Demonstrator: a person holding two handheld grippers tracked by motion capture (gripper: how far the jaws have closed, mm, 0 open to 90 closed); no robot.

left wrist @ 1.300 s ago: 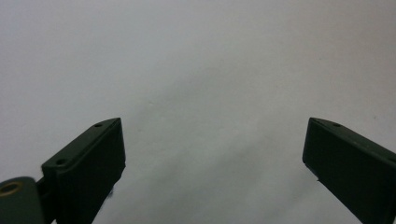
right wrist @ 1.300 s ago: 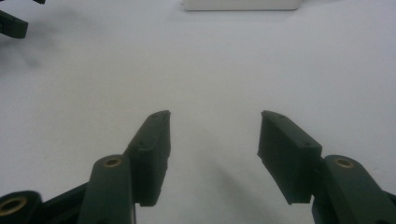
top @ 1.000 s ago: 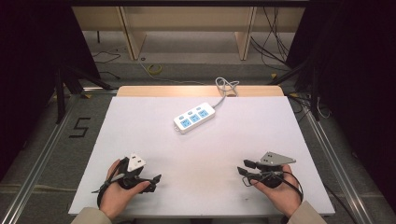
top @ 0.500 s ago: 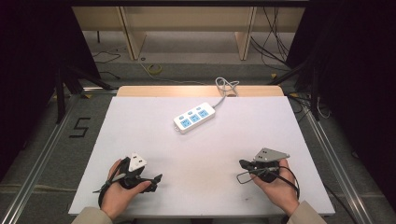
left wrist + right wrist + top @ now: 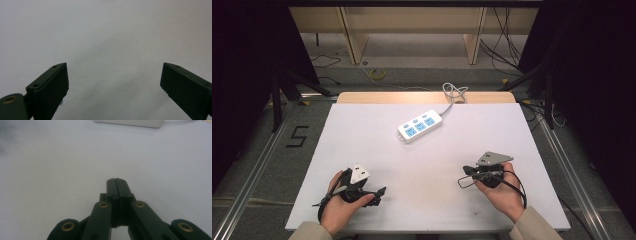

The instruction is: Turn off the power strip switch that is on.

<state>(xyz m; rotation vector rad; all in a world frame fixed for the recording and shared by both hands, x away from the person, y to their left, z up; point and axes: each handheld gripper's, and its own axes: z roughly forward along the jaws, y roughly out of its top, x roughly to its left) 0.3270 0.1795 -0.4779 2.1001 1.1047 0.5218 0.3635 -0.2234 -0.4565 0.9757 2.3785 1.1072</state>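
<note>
white power strip (image 5: 420, 127) lies at twelve o'clock on the table (image 5: 362, 145), well apart from both tools. right gripper (image 5: 468, 171), at four o'clock, has its jaws pressed together on nothing; left gripper (image 5: 382, 191), at eight, stands wide apart. arriving shut, the right would likely shove the strip askew.

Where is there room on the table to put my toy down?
Lots of room: the white table is bare left of the white power strip with blue sockets, right of it too, and between the left tool and right tool. It's crowded only by the strip's cable at the back.
</note>
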